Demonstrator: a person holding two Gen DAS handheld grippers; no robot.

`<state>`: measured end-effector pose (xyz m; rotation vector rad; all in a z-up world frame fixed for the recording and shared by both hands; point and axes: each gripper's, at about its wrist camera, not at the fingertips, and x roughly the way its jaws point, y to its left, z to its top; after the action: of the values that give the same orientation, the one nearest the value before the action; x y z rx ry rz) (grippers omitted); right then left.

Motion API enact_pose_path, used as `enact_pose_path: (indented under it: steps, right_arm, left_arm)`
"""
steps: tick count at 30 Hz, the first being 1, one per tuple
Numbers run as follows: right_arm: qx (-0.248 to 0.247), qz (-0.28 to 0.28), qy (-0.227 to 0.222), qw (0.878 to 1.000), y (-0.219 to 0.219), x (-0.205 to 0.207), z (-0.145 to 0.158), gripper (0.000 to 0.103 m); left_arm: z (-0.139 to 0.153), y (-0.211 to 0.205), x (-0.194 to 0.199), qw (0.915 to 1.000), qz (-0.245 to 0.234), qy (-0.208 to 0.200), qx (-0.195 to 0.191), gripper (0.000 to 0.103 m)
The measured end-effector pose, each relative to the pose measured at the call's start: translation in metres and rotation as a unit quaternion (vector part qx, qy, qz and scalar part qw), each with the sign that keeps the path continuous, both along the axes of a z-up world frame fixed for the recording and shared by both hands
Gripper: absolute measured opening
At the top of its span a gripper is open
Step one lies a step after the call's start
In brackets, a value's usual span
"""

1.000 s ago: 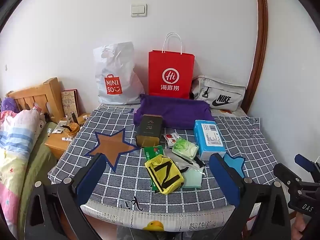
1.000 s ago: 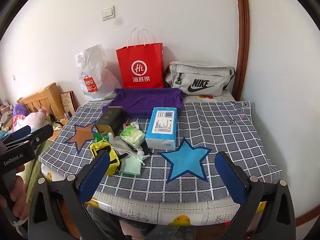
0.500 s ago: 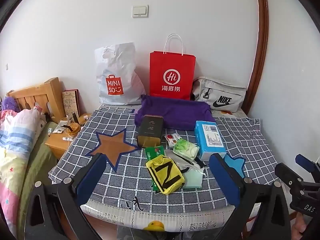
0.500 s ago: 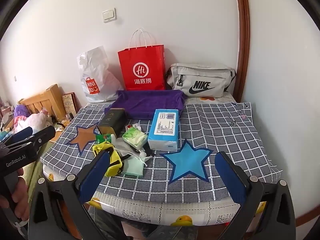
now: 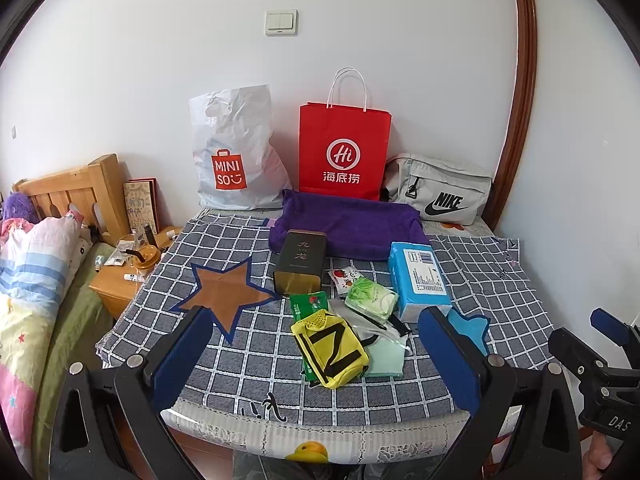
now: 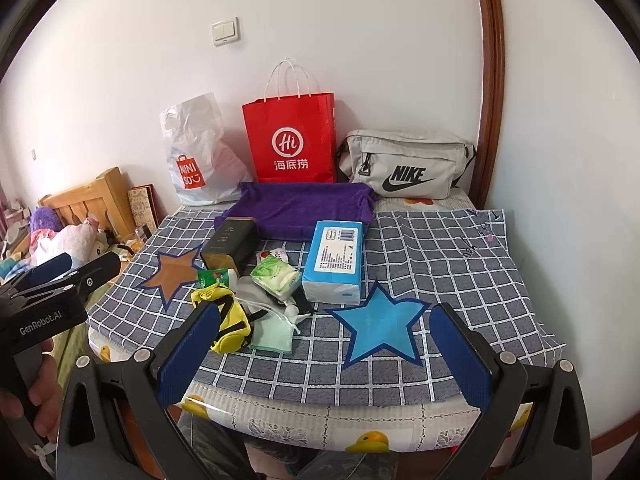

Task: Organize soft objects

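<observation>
A pile lies mid-table on the checked cloth (image 5: 248, 344): a yellow mesh pouch (image 5: 330, 350), a light green cloth (image 5: 386, 358), a green tissue pack (image 5: 372, 298), a blue tissue pack (image 5: 418, 274), a dark tin (image 5: 300, 262) and a purple towel (image 5: 346, 224) behind. The pile also shows in the right wrist view, with the pouch (image 6: 228, 320) and blue pack (image 6: 336, 260). My left gripper (image 5: 316, 360) is open and empty, in front of the pouch. My right gripper (image 6: 324, 356) is open and empty, near the blue star (image 6: 380, 324).
A white Miniso bag (image 5: 234, 152), a red paper bag (image 5: 344, 152) and a grey Nike bag (image 5: 440, 188) stand against the back wall. A brown star patch (image 5: 224, 290) lies left. A bed (image 5: 28, 280) and nightstand (image 5: 124, 276) are beyond the table's left edge.
Both grippers have moved slightly; the scene has shifted a little down and right in both views. Nothing on the table has moved.
</observation>
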<state>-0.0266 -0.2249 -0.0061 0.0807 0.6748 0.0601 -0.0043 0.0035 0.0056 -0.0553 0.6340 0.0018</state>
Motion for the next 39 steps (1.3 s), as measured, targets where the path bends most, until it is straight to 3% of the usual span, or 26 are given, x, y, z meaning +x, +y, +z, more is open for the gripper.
enact_pose_path:
  steps: [39]
  right_arm:
    - [0.001,0.002,-0.001,1.0,0.0031,0.0003,0.0024,0.103]
  left_arm:
    - [-0.0036,0.0021,-0.0002,1.0,0.0,0.0,0.0,0.103]
